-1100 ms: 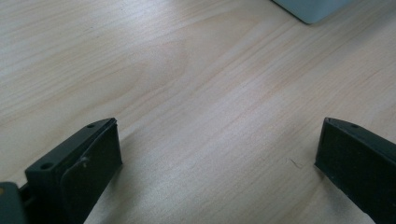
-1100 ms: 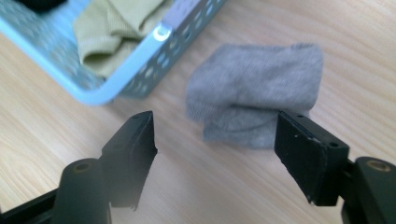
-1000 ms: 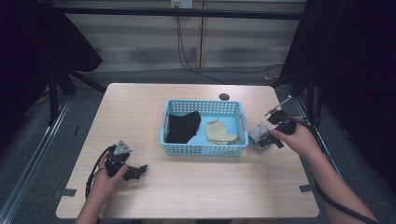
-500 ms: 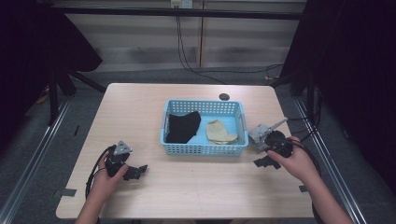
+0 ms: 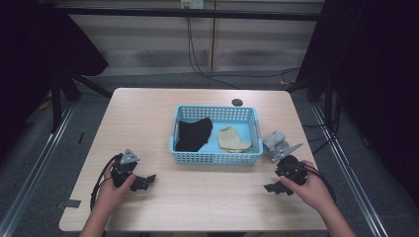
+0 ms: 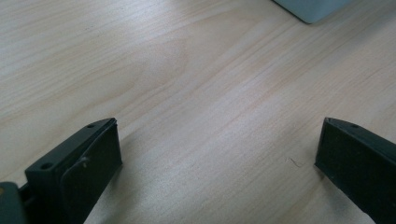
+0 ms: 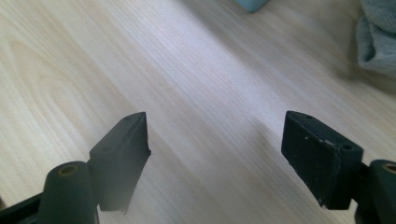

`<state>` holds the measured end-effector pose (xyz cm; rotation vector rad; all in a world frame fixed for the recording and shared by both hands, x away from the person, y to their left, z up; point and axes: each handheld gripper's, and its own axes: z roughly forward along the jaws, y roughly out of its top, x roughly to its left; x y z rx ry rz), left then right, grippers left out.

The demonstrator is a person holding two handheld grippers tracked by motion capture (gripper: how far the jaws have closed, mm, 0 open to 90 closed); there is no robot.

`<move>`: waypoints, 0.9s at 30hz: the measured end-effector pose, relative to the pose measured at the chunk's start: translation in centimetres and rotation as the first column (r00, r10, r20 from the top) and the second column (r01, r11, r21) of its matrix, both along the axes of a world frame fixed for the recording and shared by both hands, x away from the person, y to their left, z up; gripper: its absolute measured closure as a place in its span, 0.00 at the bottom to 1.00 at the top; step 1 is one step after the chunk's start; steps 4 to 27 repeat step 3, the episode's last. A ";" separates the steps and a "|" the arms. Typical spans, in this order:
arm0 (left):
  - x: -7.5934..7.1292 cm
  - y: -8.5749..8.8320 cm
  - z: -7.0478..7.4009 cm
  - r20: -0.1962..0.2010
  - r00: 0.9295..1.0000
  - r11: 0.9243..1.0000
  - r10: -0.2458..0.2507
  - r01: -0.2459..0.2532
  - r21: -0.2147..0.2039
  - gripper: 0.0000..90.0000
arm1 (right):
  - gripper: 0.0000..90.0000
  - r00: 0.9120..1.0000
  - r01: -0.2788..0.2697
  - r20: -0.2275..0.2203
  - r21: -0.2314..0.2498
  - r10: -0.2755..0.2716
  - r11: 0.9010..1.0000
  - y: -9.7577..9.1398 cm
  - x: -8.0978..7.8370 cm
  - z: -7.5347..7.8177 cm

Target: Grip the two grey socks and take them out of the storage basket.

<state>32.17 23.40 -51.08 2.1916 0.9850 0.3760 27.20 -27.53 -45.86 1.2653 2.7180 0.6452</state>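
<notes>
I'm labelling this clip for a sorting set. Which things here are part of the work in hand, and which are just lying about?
Part of the work:
- grey cloth, on the table beside the basket, nearest the right gripper
- blue basket
- black cloth and tan cloth inside it

Lying about:
- small dark round thing behind the basket
- left gripper, open over bare table
</notes>
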 end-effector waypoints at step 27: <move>0.0 0.0 0.0 0.000 1.000 1.000 0.000 0.000 0.000 0.00 | 0.25 1.000 0.006 0.007 0.015 -0.006 1.000 -0.2 0.0 -0.2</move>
